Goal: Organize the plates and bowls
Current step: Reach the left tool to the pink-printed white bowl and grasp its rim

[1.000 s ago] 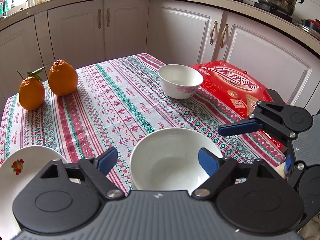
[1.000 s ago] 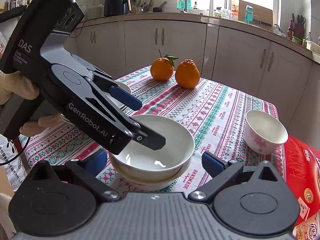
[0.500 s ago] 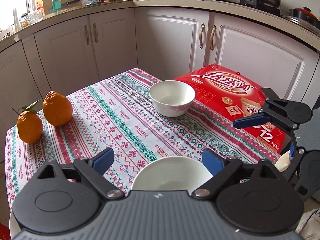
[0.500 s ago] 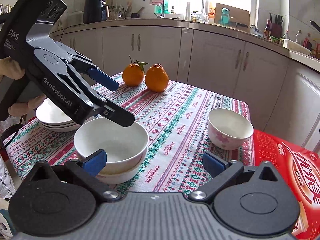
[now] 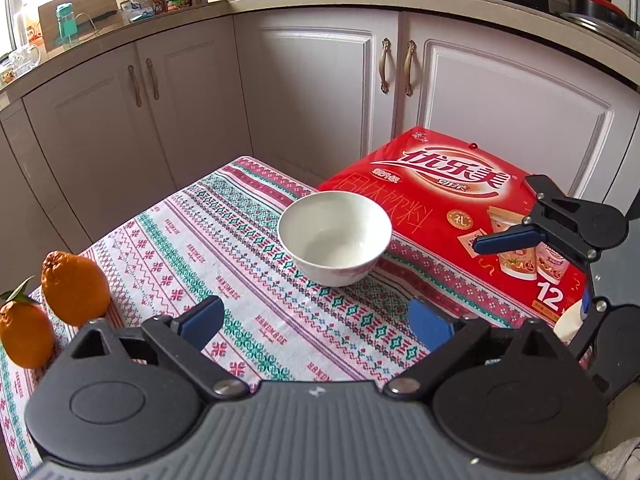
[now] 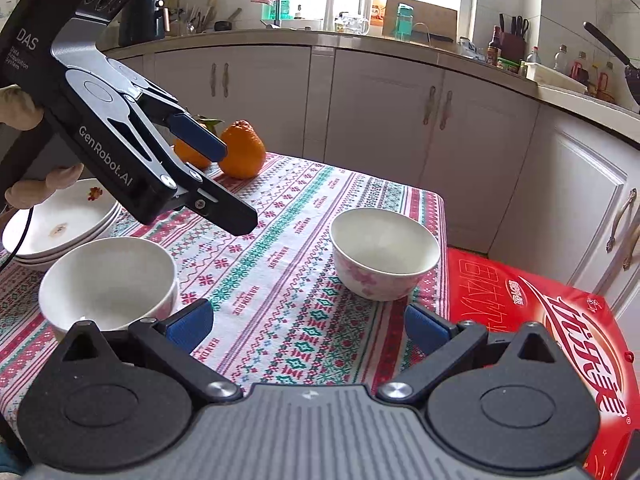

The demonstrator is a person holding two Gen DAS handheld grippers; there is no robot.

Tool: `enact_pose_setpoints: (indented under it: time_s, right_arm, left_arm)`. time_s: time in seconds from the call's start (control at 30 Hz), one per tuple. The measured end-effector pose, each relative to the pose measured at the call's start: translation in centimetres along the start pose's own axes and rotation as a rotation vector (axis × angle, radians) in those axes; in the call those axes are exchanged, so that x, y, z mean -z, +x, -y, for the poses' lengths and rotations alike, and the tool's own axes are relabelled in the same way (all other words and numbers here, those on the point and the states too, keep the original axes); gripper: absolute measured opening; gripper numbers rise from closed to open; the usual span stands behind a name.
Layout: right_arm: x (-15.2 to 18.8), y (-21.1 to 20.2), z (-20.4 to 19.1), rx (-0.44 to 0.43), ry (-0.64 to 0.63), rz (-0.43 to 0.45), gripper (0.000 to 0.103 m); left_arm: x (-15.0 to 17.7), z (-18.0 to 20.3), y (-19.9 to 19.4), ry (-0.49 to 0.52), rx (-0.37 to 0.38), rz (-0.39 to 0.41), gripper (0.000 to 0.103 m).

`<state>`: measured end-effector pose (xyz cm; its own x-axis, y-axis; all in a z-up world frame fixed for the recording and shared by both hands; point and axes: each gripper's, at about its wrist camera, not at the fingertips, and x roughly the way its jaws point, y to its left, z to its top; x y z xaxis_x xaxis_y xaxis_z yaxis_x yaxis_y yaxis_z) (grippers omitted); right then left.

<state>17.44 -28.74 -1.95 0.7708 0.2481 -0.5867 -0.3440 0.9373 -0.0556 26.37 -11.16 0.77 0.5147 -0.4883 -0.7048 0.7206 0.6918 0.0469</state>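
Observation:
A small white bowl with pink flowers (image 5: pixel 335 237) (image 6: pixel 384 256) stands on the patterned tablecloth near the table's far edge, beside a red box. A larger white bowl (image 6: pixel 110 282) sits stacked on another at the near left in the right wrist view. A stack of white plates (image 6: pixel 60 228) lies behind it. My left gripper (image 5: pixel 316 320) is open and empty, raised above the table, pointing at the small bowl; it also shows in the right wrist view (image 6: pixel 224 184). My right gripper (image 6: pixel 306 326) is open and empty, short of the small bowl.
Two oranges (image 5: pixel 76 294) (image 6: pixel 242 150) sit at the table's far side. The red box (image 5: pixel 460 216) (image 6: pixel 560 328) lies at the table's end. White kitchen cabinets (image 6: pixel 384 112) surround the table. The tablecloth (image 5: pixel 248 264) is bare between the bowls.
My left gripper has lifted away from the large bowl and swung toward the small flowered bowl. My right gripper has also turned right, bringing the small bowl toward its centre.

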Motion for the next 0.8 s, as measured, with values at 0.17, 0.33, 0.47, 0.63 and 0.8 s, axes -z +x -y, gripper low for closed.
enact_pose_setpoints:
  time_s: [0.17, 0.33, 0.47, 0.63, 0.8]
  right_arm:
    - [-0.1, 1.8, 1.8, 0.018, 0.016, -0.013, 0.103]
    - [-0.5, 3.7, 3.3, 0.031, 0.027, -0.018, 0.103]
    - [-0.8, 5.0, 4.3, 0.037, 0.033, -0.023, 0.103]
    - [-0.9, 6.9, 5.1, 0.034, 0.031, -0.035, 0.103]
    - [-1.1, 8.6, 5.4, 0.039, 0.022, -0.039, 0.103]
  left_arm:
    - [-2.0, -0.6, 3.1, 0.009, 0.025, -0.011, 0.098]
    - [-3.4, -0.9, 6.0, 0.039, 0.052, -0.028, 0.098]
    - [-4.0, -1.1, 8.3, 0.036, 0.079, -0.052, 0.098]
    - [-4.5, -1.3, 10.7, 0.037, 0.093, -0.077, 0.095]
    - [-4.7, -1.7, 12.3, 0.018, 0.119, -0.097, 0.087]
